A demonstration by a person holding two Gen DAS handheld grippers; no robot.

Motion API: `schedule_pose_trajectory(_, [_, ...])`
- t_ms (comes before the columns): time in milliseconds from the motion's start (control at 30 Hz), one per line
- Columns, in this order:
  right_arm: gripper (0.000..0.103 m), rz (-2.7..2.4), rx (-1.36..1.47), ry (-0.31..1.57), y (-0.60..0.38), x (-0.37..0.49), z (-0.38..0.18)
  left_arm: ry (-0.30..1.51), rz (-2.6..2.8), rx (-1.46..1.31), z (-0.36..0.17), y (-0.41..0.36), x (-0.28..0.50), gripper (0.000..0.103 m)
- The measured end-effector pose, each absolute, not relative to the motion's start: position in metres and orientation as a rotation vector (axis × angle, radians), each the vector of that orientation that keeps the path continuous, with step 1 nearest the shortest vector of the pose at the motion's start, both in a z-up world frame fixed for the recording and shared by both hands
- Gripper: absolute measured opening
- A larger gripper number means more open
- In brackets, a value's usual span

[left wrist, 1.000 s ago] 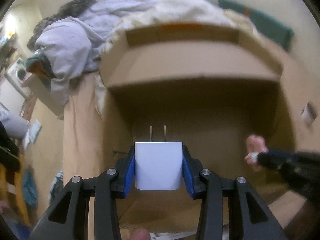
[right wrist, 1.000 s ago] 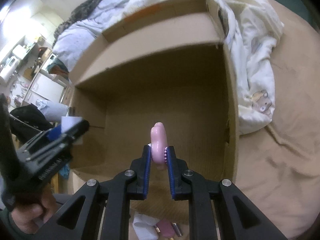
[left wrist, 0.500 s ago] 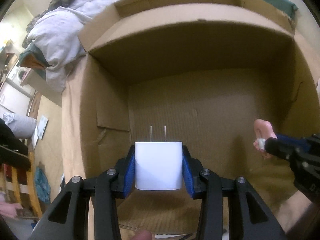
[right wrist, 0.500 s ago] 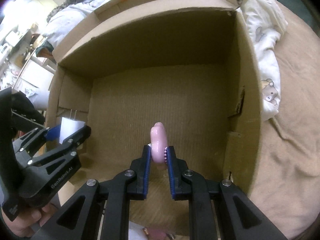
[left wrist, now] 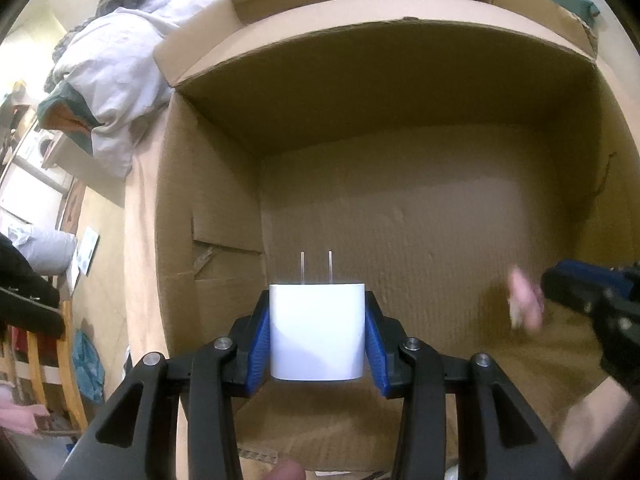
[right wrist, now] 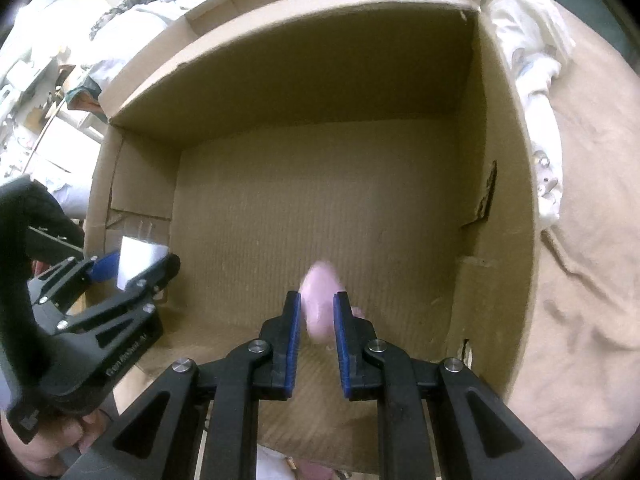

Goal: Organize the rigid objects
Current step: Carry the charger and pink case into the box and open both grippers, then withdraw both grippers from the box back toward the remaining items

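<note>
**A:** Over the open cardboard box (left wrist: 400, 168), what is the left hand-held gripper (left wrist: 318, 338) carrying?

**B:** Item one: a white plug adapter (left wrist: 317, 332). The blue pads (left wrist: 258, 344) are pressing on both of its sides, and its two metal prongs are pointing forward into the box. It is hanging above the near left corner of the box floor, beside the left wall.

**A:** And the right hand-held gripper (right wrist: 316, 320)?

**B:** Item two: a pink object (right wrist: 318, 304), blurred. It is sitting in the gap between the blue pads (right wrist: 292, 340), which are standing narrowly apart. A strip of daylight is showing on each side of it, so the pads are not gripping it. What the object is, I cannot tell.

**A:** Where is it lying from the other side?

**B:** From the left wrist view the pink object (left wrist: 524, 300) is showing as a smear just off the tip of the right hand-held gripper (left wrist: 560, 284), over the right part of the box floor. Whether it is touching the cardboard, I cannot tell.

**A:** Surroundings?

**B:** The box is sitting on a bed with a tan sheet (right wrist: 580, 320). A white blanket (right wrist: 528, 40) is bunching against the right wall of the box, and pale laundry (left wrist: 108, 80) is piling up behind the left corner.
</note>
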State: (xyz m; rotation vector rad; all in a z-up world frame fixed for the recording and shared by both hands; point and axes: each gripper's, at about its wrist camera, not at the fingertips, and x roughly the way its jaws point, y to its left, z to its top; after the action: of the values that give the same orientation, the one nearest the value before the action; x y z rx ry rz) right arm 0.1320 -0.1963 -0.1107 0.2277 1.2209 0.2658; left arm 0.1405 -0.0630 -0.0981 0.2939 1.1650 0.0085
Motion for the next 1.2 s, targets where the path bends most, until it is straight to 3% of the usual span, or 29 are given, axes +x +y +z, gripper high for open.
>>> schedule_pose_trajectory(167, [0.026,0.271,0.243,1.173,-0.201,0.131,-0.098,1.168,0.005,0.292,-0.098,-0.064,0.140,0.038])
schedule_pose_trajectory(267, [0.061,0.312,0.269,1.138,-0.202,0.131,-0.089,1.168,0.008,0.284,-0.097,-0.066,0.140,0.039])
schedule_pose_trajectory(367, [0.074,0.312,0.252,1.105,-0.200,0.129,-0.080,1.165,0.006,0.282,-0.096,-0.065,0.141,0.044])
schedule_pose_trajectory(400, [0.075,0.312,0.253,1.093,-0.200,0.128,-0.078,1.156,0.007,0.290,-0.095,-0.066,0.140,0.049])
schedule_pose_trajectory(567, [0.089,0.324,0.326,1.051,-0.208,0.127,-0.068,1.147,0.016,0.291,-0.092,-0.063,0.140,0.052])
schedule_pose_trajectory(667, [0.091,0.318,0.348,1.032,-0.212,0.128,-0.063,1.135,0.013,0.271,-0.088,-0.060,0.140,0.066])
schedule_pose_trajectory(733, [0.101,0.320,0.362,1.016,-0.213,0.127,-0.061,1.127,0.003,0.250,-0.083,-0.060,0.140,0.070])
schedule_pose_trajectory(867, [0.103,0.319,0.356,0.987,-0.213,0.123,-0.057,1.098,-0.013,0.242,-0.074,-0.061,0.136,0.086])
schedule_pose_trajectory(1200, [0.103,0.300,0.369,0.945,-0.224,0.113,-0.047,1.053,-0.031,0.245,-0.055,-0.062,0.122,0.091])
